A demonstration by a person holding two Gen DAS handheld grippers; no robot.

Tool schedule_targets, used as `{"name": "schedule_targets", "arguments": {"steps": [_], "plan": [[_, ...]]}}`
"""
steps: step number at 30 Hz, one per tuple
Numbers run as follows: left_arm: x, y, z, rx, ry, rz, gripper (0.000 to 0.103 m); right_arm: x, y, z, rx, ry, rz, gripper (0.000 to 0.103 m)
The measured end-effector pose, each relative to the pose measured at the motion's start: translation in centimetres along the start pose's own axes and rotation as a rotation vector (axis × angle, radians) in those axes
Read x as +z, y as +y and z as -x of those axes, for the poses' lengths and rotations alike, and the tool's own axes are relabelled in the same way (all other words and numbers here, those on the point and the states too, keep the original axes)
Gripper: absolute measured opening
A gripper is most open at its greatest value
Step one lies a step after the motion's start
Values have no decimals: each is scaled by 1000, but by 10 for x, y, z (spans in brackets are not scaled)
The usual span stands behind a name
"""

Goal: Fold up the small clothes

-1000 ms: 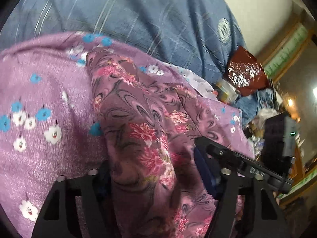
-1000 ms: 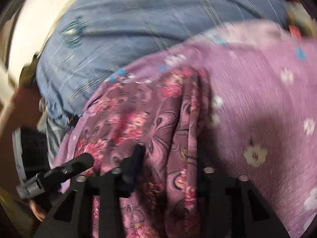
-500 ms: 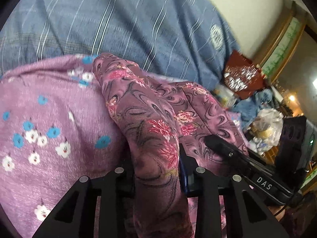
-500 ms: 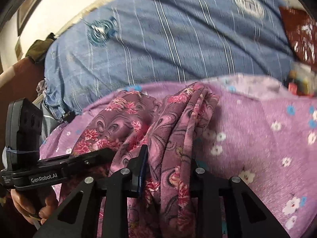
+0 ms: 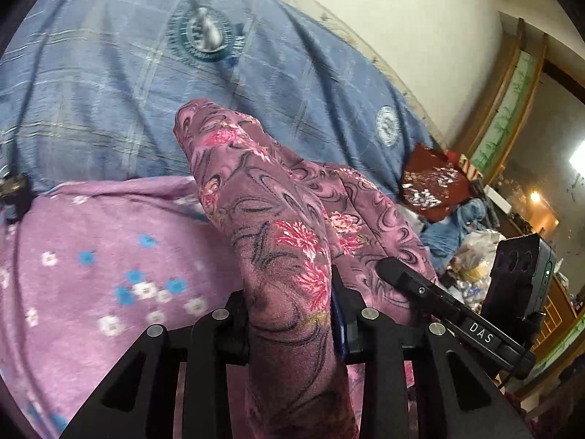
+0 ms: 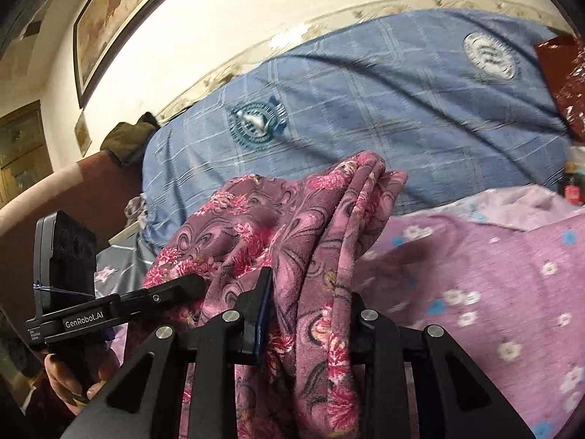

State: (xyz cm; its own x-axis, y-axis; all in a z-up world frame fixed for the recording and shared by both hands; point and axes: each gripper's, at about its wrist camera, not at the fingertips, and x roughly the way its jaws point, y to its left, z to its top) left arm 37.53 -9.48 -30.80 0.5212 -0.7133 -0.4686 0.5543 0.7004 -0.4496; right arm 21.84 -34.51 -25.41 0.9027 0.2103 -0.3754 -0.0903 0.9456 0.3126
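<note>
A purple garment with pink flowers (image 5: 278, 219) is lifted off the bed, stretched between both grippers. My left gripper (image 5: 290, 314) is shut on one bunched edge of it. My right gripper (image 6: 307, 311) is shut on the other bunched edge (image 6: 321, 241). The right gripper also shows at the right of the left wrist view (image 5: 438, 300). The left gripper shows at the left of the right wrist view (image 6: 120, 311). The cloth hangs down between the fingers and hides the pads.
Below lies a lilac sheet with white and blue flowers (image 5: 91, 274). Behind it is a blue checked quilt (image 6: 384, 109). A red foil bag (image 5: 435, 186) and clutter sit at the right. A framed picture (image 6: 120, 11) hangs on the wall.
Both grippers closed on the garment and lifted it up off the lilac sheet. The views tilted upward, so more quilt and wall show.
</note>
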Motion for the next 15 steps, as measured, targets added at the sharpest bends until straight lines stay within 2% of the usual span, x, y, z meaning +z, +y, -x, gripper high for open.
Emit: {"name": "schedule_targets", "arguments": {"steps": [8,15], "plan": [[-15,20,24,87,59,52,30,-20,29,-42,17,108,-6,28],[-20,34,10,197,156,123,31,-44,36,-75,-19,223,-21,28]]}}
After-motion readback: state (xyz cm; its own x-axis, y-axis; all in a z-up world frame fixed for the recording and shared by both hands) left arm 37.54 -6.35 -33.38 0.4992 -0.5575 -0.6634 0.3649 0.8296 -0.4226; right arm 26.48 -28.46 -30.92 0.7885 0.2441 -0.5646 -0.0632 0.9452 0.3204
